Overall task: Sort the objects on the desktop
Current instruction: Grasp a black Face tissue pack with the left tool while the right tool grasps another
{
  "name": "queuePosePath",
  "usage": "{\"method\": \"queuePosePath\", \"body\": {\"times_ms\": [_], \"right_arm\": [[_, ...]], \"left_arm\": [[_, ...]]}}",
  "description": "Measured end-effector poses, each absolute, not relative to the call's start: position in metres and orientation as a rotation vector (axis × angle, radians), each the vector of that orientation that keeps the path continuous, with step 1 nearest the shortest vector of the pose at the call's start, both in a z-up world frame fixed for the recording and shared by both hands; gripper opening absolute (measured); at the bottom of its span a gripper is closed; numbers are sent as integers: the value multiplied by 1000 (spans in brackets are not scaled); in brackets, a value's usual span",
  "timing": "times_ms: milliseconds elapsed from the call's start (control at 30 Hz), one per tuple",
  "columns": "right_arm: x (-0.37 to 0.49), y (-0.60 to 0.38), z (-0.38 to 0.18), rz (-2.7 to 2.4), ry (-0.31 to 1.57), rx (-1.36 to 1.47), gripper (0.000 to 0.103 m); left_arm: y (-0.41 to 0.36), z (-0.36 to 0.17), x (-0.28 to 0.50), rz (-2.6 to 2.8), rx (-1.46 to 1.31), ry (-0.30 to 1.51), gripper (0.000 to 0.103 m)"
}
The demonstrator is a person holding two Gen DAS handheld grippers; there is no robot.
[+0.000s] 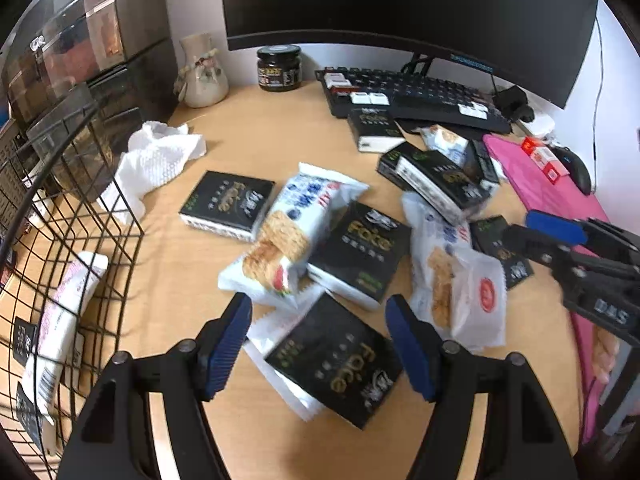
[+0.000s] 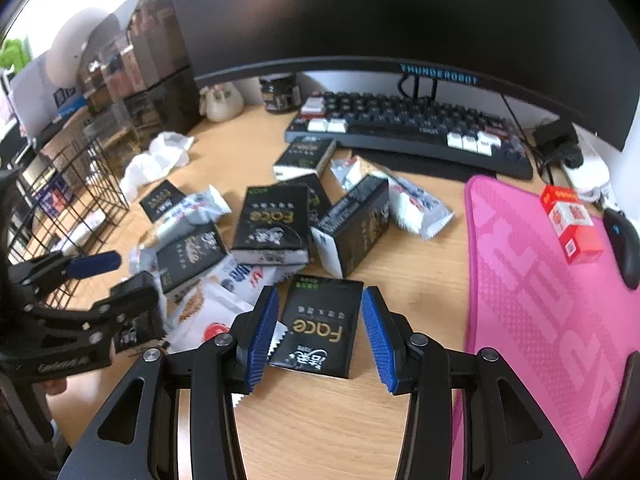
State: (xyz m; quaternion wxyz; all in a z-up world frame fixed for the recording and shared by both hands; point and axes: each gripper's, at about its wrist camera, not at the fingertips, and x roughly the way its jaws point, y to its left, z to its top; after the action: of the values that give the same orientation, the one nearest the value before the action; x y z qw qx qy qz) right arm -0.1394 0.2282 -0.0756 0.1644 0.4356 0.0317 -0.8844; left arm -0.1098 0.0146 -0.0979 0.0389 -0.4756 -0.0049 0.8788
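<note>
Several black "Face" tissue packs and white-and-blue cracker packs [image 1: 296,232] lie in a heap on the wooden desk. My left gripper [image 1: 320,344] is open above one black pack [image 1: 336,360] that rests on a white wrapper; its blue pads stand clear of the pack. My right gripper [image 2: 320,338] is open astride another black pack [image 2: 320,324] lying flat near the desk's front, with a pad close to each long edge. Each gripper shows in the other's view: the right gripper [image 1: 524,234] at the right, the left gripper [image 2: 128,276] at the left.
A black wire basket [image 1: 80,220] at the left holds a white pack [image 1: 64,312]. A crumpled tissue [image 1: 156,160], a vase [image 1: 202,72] and a jar [image 1: 279,68] stand behind. The keyboard [image 2: 408,136], pink mat [image 2: 552,280], red box [image 2: 572,224] and mouse [image 2: 624,244] lie to the right.
</note>
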Motion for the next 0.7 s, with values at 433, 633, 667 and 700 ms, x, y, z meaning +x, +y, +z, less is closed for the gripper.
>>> {"method": "queuePosePath", "body": {"times_ms": [433, 633, 667, 700], "right_arm": [[-143, 221, -93, -2495, 74, 1276, 54], [-147, 218, -105, -2497, 99, 1313, 55], [-147, 217, -105, -2503, 108, 1308, 55], [-147, 217, -105, -2505, 111, 1307, 56]], "left_arm": [[19, -111, -107, 2654, -1487, 32, 70], [18, -107, -101, 2643, -1475, 47, 65], [17, -107, -101, 2639, -1482, 38, 65], [15, -107, -100, 2643, -1486, 18, 66]]}}
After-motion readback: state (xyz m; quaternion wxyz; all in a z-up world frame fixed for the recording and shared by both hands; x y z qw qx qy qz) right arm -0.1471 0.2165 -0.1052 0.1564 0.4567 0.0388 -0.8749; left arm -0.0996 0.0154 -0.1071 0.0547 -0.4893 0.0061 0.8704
